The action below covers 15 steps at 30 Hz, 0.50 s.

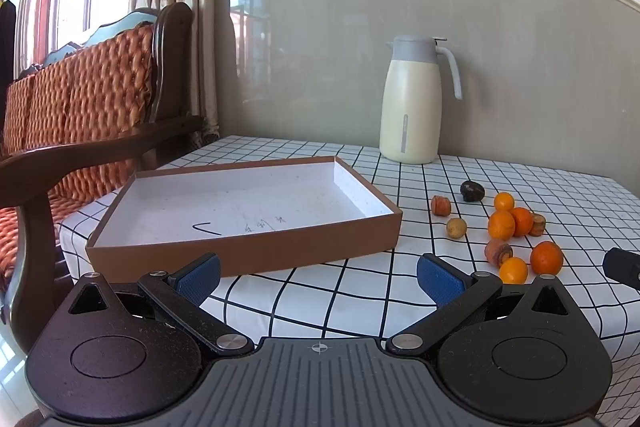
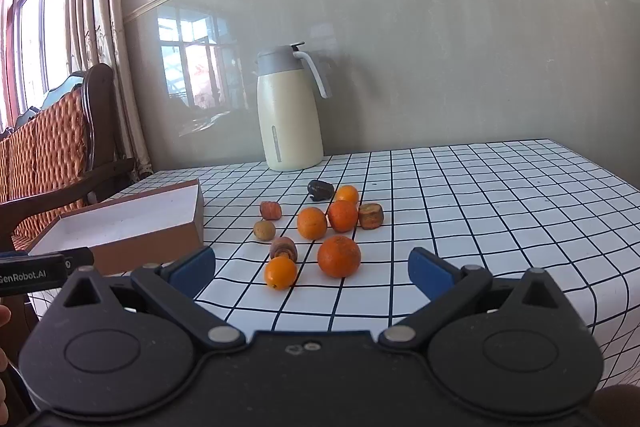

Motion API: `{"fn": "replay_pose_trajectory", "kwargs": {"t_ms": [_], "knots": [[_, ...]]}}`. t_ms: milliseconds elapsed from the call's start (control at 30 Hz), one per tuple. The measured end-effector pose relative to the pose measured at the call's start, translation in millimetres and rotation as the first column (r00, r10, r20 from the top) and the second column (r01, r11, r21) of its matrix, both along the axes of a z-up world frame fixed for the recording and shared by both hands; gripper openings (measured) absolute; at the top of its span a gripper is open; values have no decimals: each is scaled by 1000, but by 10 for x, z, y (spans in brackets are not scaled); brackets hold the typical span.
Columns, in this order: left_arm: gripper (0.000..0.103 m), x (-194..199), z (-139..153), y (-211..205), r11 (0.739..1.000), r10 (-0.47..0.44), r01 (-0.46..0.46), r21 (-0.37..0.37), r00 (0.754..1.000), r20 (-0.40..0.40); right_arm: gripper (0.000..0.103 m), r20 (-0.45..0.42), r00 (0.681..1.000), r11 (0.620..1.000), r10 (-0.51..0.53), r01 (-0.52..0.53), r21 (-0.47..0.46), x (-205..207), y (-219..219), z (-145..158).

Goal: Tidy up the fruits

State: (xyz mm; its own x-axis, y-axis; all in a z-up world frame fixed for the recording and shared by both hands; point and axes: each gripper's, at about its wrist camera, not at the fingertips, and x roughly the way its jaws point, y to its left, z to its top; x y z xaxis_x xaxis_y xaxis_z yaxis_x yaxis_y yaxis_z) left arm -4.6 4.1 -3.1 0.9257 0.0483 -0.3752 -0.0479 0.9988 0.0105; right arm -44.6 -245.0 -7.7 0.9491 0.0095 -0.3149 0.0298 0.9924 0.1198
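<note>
A shallow brown cardboard box with a white inside lies empty on the checked tablecloth, also at the left of the right wrist view as the box. Right of it lie several oranges: a big orange, a small orange, and others behind. Carrot pieces, a small potato and a dark lump lie among them. My left gripper is open in front of the box. My right gripper is open just short of the nearest oranges, holding nothing.
A cream thermos jug stands at the back against the grey wall. A wooden sofa with orange cushions sits left of the table. The tablecloth stretches to the right. The left gripper's body shows at the right view's left edge.
</note>
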Motion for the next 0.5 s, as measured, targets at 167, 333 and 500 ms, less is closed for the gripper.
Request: {"fn": "replay_pose_trajectory", "kwargs": {"t_ms": [167,333,500], "knots": [[103,-20,0,-7,1000,0,0,2,1000,8,97,-1,1000,1000,2,-2,1,3,-2,0],[103,-22,7,-8,1000,0,0,2,1000,11,97,-2,1000,1000,3,-3,1,2,3,2],[103,-45,14,-7,1000,1,-1,-1,1000,19,97,-1,1000,1000,4,-4,-4,0,6,2]]}}
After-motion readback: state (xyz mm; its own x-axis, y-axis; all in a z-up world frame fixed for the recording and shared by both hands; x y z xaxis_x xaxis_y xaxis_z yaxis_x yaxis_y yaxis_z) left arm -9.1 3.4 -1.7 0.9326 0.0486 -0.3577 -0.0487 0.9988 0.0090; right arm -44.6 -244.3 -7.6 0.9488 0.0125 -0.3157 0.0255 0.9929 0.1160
